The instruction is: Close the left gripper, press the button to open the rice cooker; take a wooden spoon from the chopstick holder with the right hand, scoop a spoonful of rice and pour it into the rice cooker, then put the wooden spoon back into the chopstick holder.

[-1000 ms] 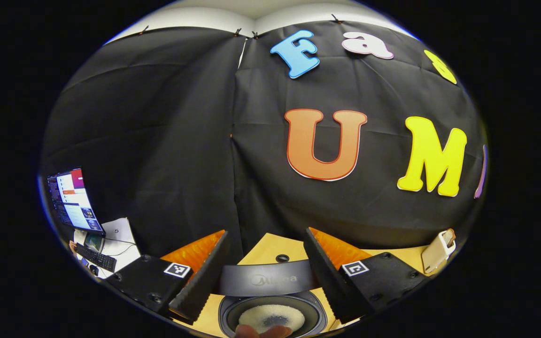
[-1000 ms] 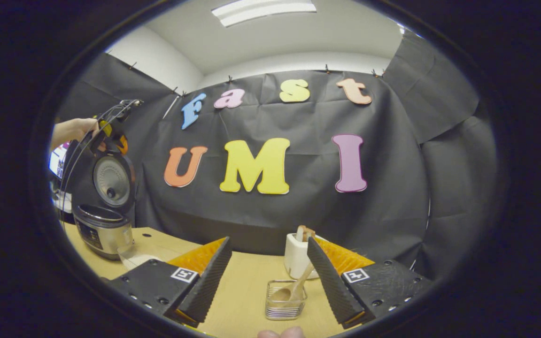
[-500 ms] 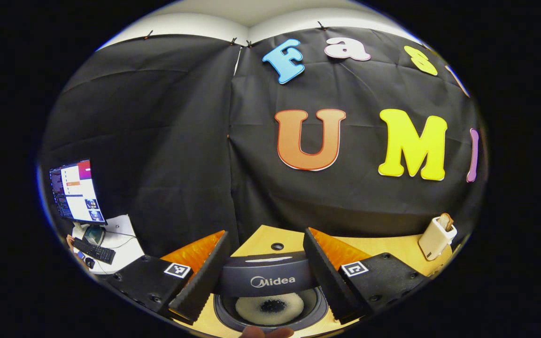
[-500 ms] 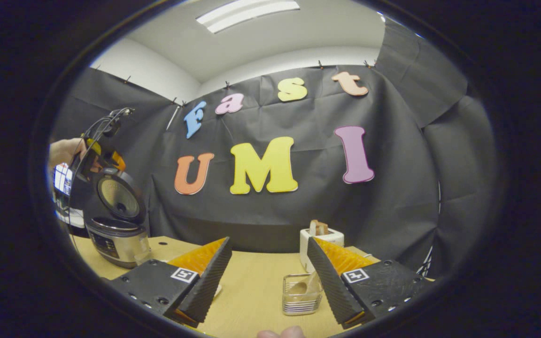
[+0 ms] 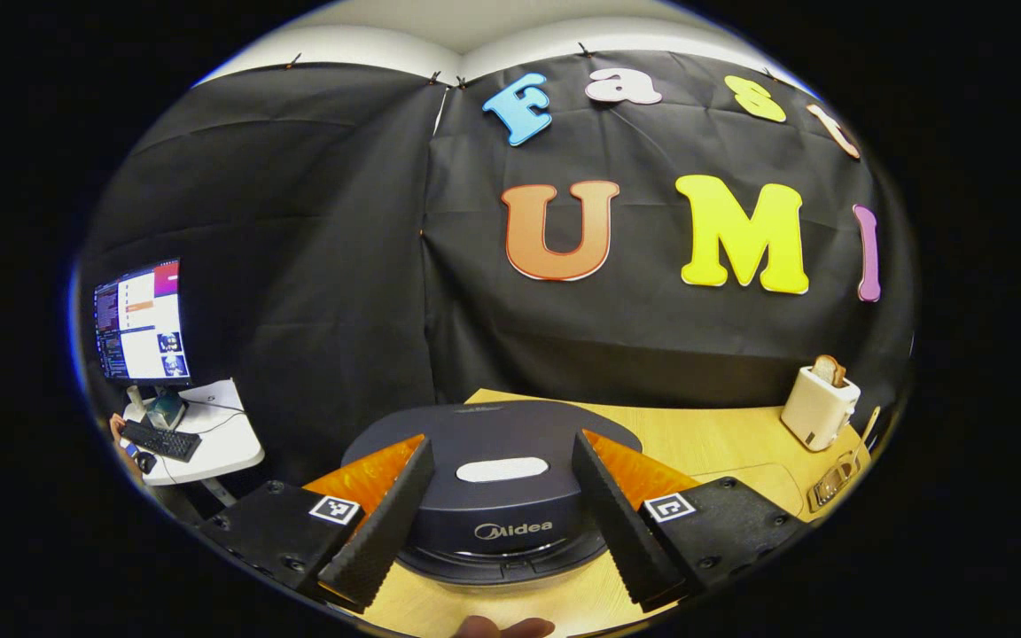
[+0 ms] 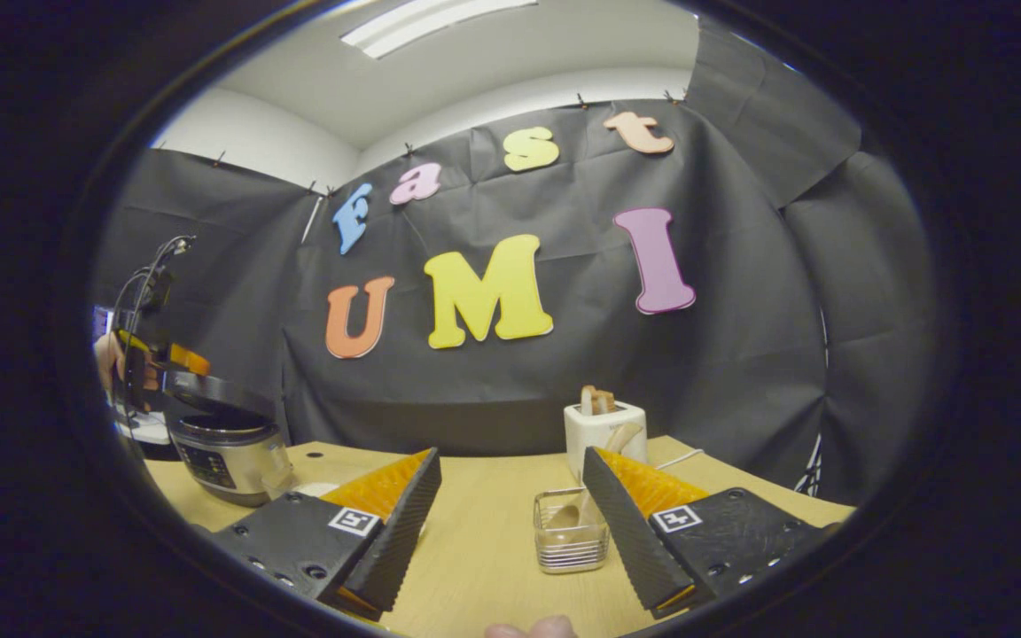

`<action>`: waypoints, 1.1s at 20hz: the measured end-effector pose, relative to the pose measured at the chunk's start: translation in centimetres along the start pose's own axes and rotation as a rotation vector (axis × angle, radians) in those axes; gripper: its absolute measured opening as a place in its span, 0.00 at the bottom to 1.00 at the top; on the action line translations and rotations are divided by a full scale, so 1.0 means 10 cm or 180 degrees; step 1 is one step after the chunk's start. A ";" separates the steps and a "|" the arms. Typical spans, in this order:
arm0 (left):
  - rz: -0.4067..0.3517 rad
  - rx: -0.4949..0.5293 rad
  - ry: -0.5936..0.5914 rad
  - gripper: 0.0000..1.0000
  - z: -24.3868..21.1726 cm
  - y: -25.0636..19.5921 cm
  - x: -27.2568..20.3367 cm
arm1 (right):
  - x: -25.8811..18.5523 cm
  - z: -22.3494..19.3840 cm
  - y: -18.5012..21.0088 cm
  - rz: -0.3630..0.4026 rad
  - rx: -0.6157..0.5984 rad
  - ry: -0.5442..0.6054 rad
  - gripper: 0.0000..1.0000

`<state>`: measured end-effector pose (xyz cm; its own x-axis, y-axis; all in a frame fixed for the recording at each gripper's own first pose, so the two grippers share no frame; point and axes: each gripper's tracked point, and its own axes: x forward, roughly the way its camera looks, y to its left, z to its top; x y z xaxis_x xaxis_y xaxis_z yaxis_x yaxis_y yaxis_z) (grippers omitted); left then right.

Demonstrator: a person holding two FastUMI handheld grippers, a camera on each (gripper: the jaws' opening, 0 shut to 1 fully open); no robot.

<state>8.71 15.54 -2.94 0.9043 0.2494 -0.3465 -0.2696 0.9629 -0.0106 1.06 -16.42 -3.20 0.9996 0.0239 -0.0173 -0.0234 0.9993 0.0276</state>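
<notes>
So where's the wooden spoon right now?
In the right gripper view, the wooden spoon leans in the clear wire-edged holder on the table, just in front of the white toaster, between that gripper's open fingers.

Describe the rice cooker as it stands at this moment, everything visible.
The rice cooker stands at the far left of the wooden table: a shiny metallic body with a front control panel under a dark lid. In the right gripper view the lid is tilted, not quite shut. The left hand-held gripper is open, its fingers straddling the lid's front.
</notes>
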 end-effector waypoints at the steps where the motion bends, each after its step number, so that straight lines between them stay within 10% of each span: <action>1: -0.0007 -0.0003 0.0021 1.00 -0.08 -0.01 -0.01 | -0.01 0.00 0.04 0.0016 -0.0015 0.0000 0.96; 22: 0.0004 0.0260 -0.0465 1.00 -0.51 -0.05 -0.05 | 0.14 -0.05 0.33 0.0036 0.0230 0.0140 0.95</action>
<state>6.78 14.38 -7.53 0.9441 0.2571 -0.2064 -0.2483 0.9663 0.0682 2.34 -13.12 -3.58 0.9975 0.0378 -0.0605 -0.0316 0.9945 0.1000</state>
